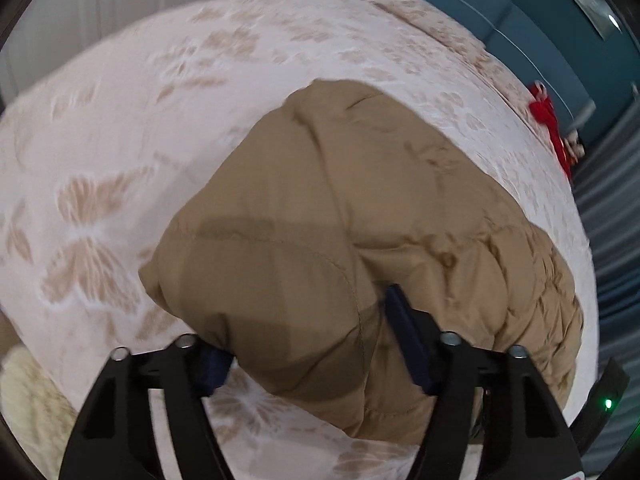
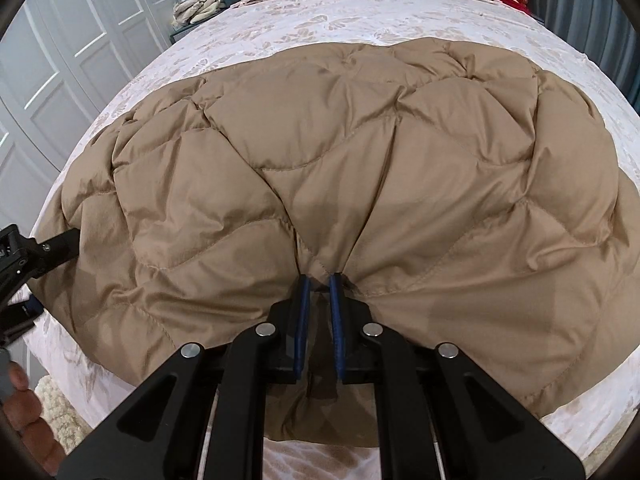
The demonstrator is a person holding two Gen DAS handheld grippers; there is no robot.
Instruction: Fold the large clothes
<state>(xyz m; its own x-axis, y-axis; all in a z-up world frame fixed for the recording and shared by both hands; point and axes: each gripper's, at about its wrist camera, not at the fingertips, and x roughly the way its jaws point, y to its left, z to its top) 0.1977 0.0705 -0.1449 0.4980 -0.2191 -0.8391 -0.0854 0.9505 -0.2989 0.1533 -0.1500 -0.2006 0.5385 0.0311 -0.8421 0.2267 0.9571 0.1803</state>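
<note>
Jaws of the right gripper (image 2: 320,280) are nearly together, clamped on a pinched fold at the near edge of the tan quilted jacket (image 2: 360,152). Jaws of the left gripper (image 1: 308,336) stand apart around a puffy end of the jacket (image 1: 320,208); we cannot tell whether the pads press on it. The jacket lies spread across the bed (image 2: 280,36), on its pale butterfly-patterned cover, and nearly spans its width.
</note>
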